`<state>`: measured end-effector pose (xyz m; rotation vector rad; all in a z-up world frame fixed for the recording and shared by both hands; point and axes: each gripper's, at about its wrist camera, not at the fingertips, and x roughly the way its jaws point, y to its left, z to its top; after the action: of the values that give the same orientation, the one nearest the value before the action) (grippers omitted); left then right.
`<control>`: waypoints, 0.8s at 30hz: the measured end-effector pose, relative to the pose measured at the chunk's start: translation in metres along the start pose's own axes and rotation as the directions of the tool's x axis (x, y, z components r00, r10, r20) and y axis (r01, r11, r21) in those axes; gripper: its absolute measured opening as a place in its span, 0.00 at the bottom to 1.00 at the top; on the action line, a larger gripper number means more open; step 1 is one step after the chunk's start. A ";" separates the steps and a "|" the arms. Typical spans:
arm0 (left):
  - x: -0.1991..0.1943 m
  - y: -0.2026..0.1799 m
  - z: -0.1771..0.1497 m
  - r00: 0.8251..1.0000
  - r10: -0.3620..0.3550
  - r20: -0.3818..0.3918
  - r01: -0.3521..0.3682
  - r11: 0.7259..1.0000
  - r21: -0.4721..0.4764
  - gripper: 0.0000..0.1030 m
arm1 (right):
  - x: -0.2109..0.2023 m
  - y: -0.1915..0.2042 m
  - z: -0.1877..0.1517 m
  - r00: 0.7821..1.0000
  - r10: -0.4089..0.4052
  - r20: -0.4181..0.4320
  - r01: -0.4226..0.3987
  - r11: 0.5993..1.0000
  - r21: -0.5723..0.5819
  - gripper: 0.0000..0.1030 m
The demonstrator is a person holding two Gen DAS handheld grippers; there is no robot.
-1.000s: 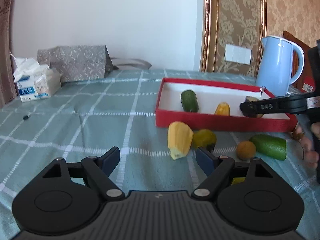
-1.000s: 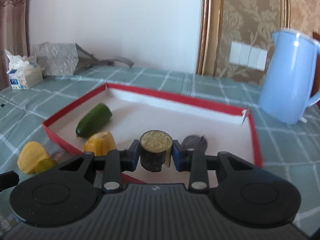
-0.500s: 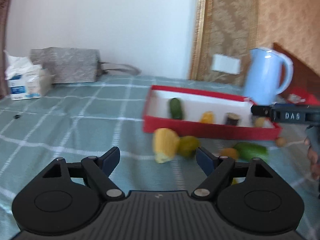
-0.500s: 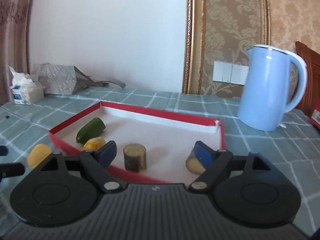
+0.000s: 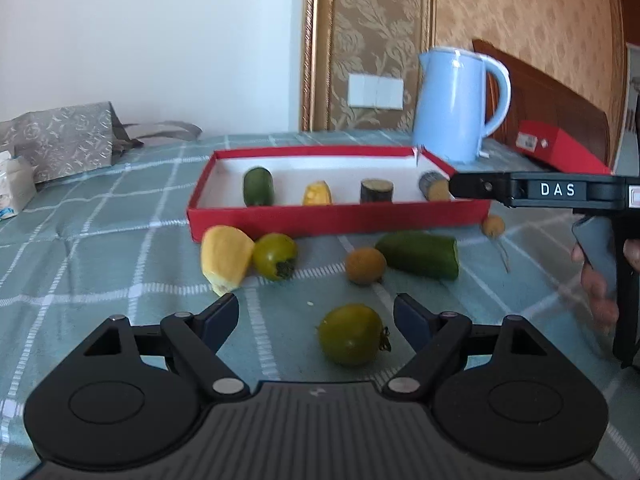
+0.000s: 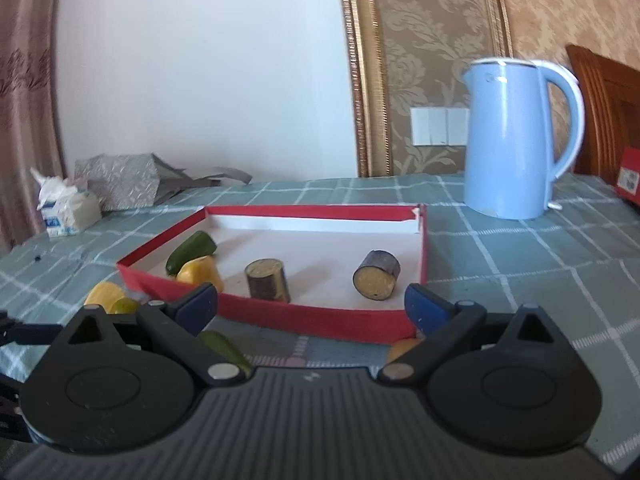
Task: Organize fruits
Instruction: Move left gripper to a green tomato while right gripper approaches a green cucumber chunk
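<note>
The left tool (image 5: 316, 316) hangs low over the checked worktop (image 5: 100, 240) with its jaws spread wide and nothing between them; a green tomato (image 5: 352, 335) sits just ahead, a little right of the centre line. The right tool (image 6: 312, 306) is likewise released and empty, poised just short of the near wall of the red tray (image 6: 304, 318). Inside the tray lie a green cucumber piece (image 5: 258, 186), a yellow chunk (image 5: 317, 193), an upright dark cylinder (image 6: 268, 280) and a second dark cylinder (image 6: 377, 275) on its side. Outside it, on the worktop, remain a large yellow piece (image 5: 225, 256), another green tomato (image 5: 275, 256), a small orange fruit (image 5: 365, 265) and a long green piece (image 5: 418, 254).

The step in hand looks like picking up the nearest tomato. To do it well, shift the left tool slightly right so the fruit is centred, lower until the pads flank its widest part, then close gently: a round, smooth skin may squirt out under an off-centre squeeze
</note>
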<state>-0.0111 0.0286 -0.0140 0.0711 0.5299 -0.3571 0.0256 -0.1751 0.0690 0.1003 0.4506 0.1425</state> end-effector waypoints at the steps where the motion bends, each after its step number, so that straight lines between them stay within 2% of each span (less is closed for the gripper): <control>1: 0.003 0.000 0.000 1.000 -0.009 -0.018 0.009 1.000 0.001 0.82 | -0.001 0.004 -0.001 1.000 -0.003 0.003 0.003 1.000 -0.018 0.96; 5: 0.013 0.002 -0.001 0.995 -0.052 -0.080 0.050 0.998 -0.025 0.82 | 0.001 0.017 -0.005 1.000 -0.010 0.000 0.010 0.997 -0.077 0.96; 13: 0.016 -0.012 -0.001 0.994 -0.032 -0.102 0.036 0.999 0.038 0.87 | 0.005 0.031 -0.011 0.999 -0.034 -0.017 0.031 0.987 -0.155 0.97; 16: 0.015 -0.015 -0.001 0.994 -0.053 -0.095 0.057 0.998 0.036 0.86 | 0.006 0.029 -0.010 0.999 -0.037 -0.029 0.032 0.989 -0.145 0.97; 18: 0.015 -0.016 -0.001 0.993 -0.077 -0.090 0.081 0.996 0.036 0.81 | 0.006 0.027 -0.010 0.999 -0.044 -0.024 0.041 0.990 -0.135 0.97; 24: 0.016 -0.018 0.000 0.992 -0.083 -0.094 0.086 0.996 0.032 0.81 | 0.010 0.018 -0.010 0.998 -0.047 -0.046 0.043 0.995 -0.091 0.94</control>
<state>-0.0046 0.0062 -0.0220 0.1009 0.6191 -0.4477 0.0284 -0.1547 0.0584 -0.0021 0.4931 0.1211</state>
